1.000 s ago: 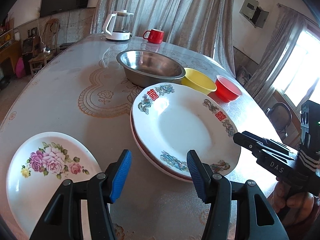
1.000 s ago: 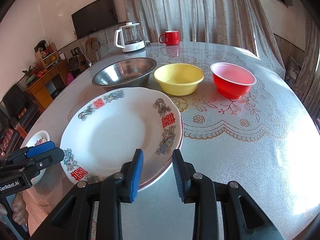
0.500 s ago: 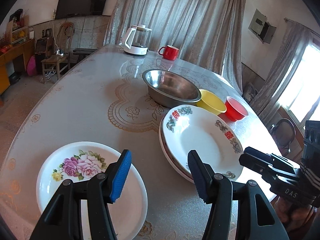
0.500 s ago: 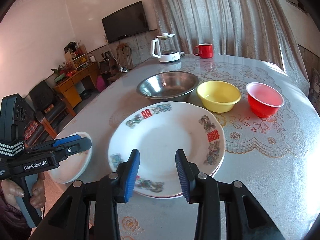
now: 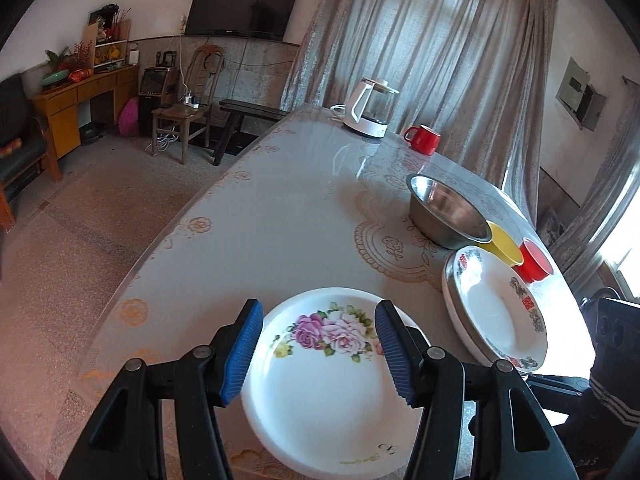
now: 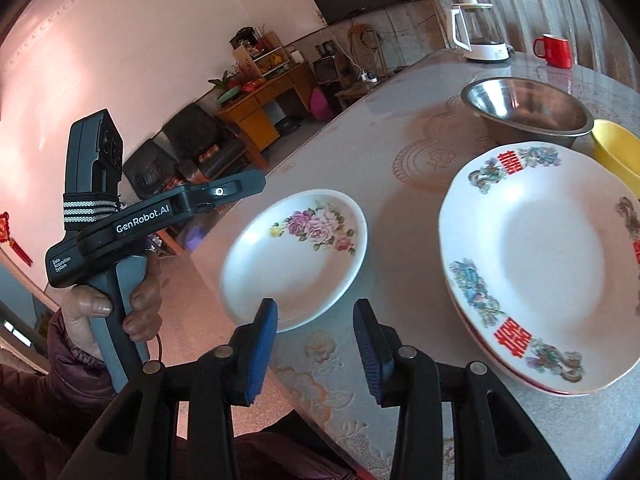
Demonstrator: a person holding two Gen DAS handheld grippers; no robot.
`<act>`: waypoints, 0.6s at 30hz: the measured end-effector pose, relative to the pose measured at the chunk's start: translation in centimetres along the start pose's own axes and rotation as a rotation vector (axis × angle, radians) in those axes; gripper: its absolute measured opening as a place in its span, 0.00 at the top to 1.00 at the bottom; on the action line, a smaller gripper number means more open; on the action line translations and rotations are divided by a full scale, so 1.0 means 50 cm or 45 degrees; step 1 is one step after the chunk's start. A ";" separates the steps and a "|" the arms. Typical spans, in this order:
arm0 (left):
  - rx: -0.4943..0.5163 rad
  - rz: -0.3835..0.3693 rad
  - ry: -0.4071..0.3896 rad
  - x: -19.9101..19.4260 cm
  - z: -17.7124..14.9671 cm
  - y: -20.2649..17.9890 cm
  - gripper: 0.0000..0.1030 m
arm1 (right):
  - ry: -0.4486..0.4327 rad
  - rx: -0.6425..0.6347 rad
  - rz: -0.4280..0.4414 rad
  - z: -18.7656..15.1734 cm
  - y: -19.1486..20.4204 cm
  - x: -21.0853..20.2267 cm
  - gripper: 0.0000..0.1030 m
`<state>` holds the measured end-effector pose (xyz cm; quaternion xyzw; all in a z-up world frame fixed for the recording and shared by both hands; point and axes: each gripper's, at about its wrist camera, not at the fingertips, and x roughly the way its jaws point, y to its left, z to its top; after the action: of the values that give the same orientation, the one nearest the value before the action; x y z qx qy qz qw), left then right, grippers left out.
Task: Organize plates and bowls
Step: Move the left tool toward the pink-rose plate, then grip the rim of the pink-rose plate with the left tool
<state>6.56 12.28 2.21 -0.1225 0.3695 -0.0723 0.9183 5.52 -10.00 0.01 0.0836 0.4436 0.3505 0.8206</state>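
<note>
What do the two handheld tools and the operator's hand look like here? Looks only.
Both tools: black plastic arms, blue ribbed pads, silver pivot screws. The left tool, seen side-on, has white "GenRobot.AI" lettering, a grey-blue handle and a black-and-white striped strap. The right tool looks the same. Bare hand, dark maroon sleeve.

The left gripper (image 5: 318, 346) is showing black plastic arms with silver screws and ribbed blue pads (image 5: 242, 354). The right gripper (image 6: 316, 350) is looking the same. The left one's grey handle is bearing white "GenRobot.AI" lettering and a striped band, the bare-skinned hand (image 6: 114, 308) wearing a dark purple sleeve.
</note>
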 end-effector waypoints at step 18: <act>-0.034 0.000 0.145 0.055 -0.093 0.052 0.76 | 0.106 0.008 -0.060 0.024 0.000 0.104 0.58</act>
<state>5.41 13.35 -3.57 -0.1303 0.4222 -0.0743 0.8940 8.34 -6.42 -2.75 0.0609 0.4803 0.3328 0.8092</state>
